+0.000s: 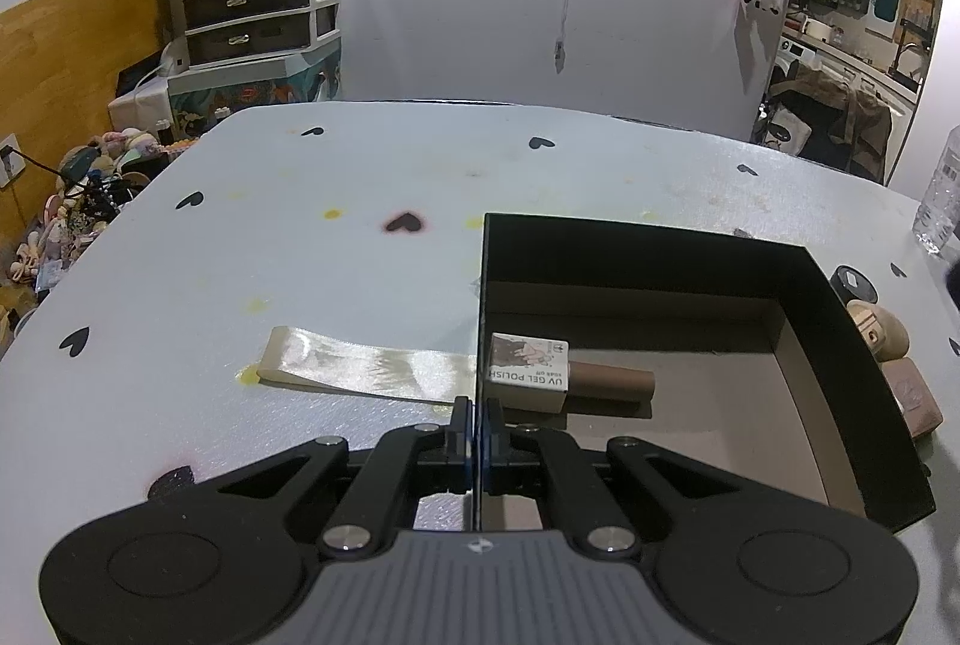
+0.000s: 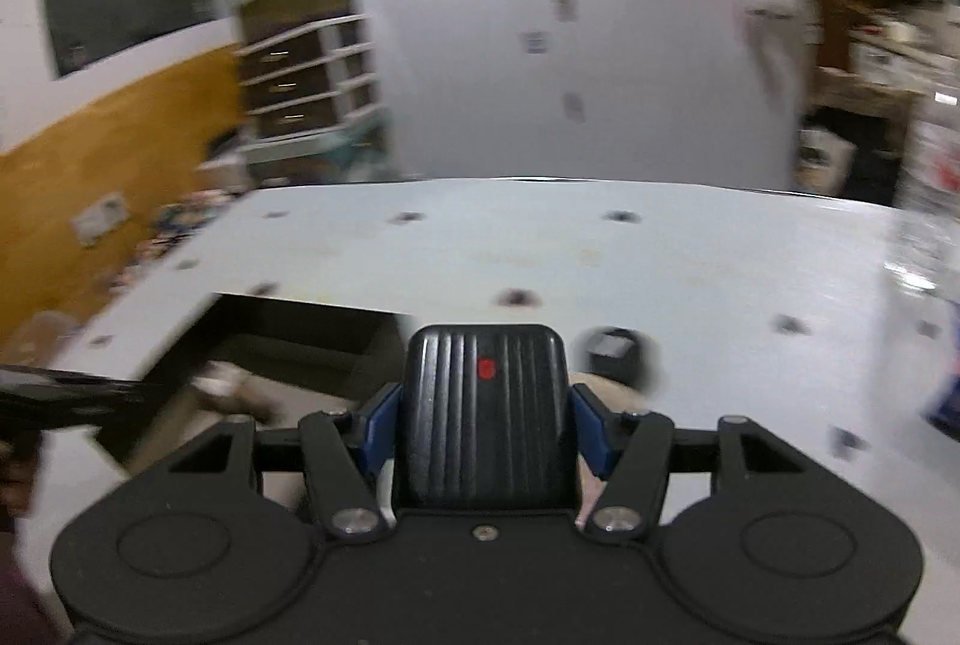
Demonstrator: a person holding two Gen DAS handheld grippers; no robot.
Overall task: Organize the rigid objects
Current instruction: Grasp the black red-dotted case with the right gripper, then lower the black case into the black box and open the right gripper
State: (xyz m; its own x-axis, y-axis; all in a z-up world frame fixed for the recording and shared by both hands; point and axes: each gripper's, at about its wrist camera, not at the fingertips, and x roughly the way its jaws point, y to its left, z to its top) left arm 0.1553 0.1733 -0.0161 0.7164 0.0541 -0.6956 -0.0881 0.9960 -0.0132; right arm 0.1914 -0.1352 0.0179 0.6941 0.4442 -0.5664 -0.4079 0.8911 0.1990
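Observation:
My left gripper point(image 1: 477, 414) is shut on the thin left wall of an open black box point(image 1: 840, 345). Inside the box lies a UV gel polish bottle point(image 1: 531, 372) with a white label and a brown cap. In the blurred right wrist view, my right gripper point(image 2: 485, 405) is shut on a black ribbed block with a red mark point(image 2: 486, 417), held above the table to the right of the box point(image 2: 288, 321). The blue pads point(image 2: 591, 432) press on the block's two sides.
A cream ribbon point(image 1: 372, 366) lies left of the box. Right of the box sit a black round jar point(image 1: 855, 284), a wooden piece point(image 1: 882, 336) and a brownish item point(image 1: 915, 399). A clear plastic bottle point(image 1: 942, 201) stands at the table's right edge. The white tabletop point(image 1: 300, 237) carries black heart marks.

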